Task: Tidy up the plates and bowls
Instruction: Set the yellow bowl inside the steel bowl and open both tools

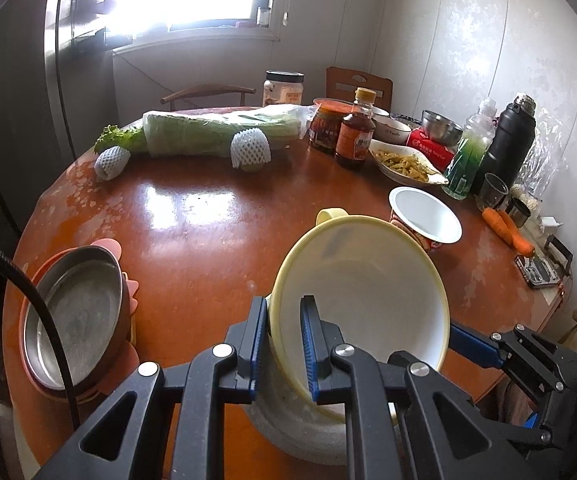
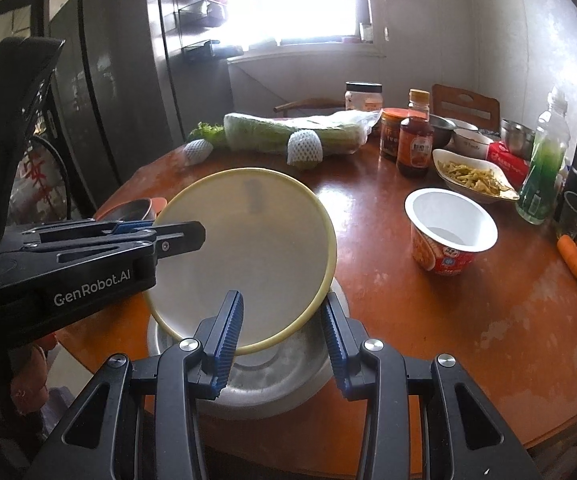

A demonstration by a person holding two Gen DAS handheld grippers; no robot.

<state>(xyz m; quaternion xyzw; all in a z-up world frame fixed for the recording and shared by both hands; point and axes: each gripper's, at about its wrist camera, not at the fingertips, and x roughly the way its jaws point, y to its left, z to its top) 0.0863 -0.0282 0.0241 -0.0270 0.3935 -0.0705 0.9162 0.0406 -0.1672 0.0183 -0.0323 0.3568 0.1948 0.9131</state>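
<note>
My left gripper (image 1: 284, 312) is shut on the rim of a pale yellow bowl (image 1: 368, 292) and holds it tilted above a steel bowl (image 1: 300, 432) at the table's near edge. In the right wrist view the yellow bowl (image 2: 256, 248) hangs tilted over the steel bowl (image 2: 264, 376), with the left gripper (image 2: 192, 236) clamped on its left rim. My right gripper (image 2: 282, 312) is open, its fingers either side of the yellow bowl's lower rim without pinching it. A steel plate (image 1: 72, 316) sits on pink plates (image 1: 128, 356) at the left.
On the round brown table (image 1: 208, 220) stand an empty instant-noodle cup (image 1: 424, 216), a dish of food (image 1: 408, 164), sauce bottles (image 1: 356, 128), wrapped cabbage (image 1: 216, 132), a green bottle (image 1: 468, 156), a black flask (image 1: 508, 140), carrots (image 1: 508, 232) and more bowls (image 1: 440, 126) at the back.
</note>
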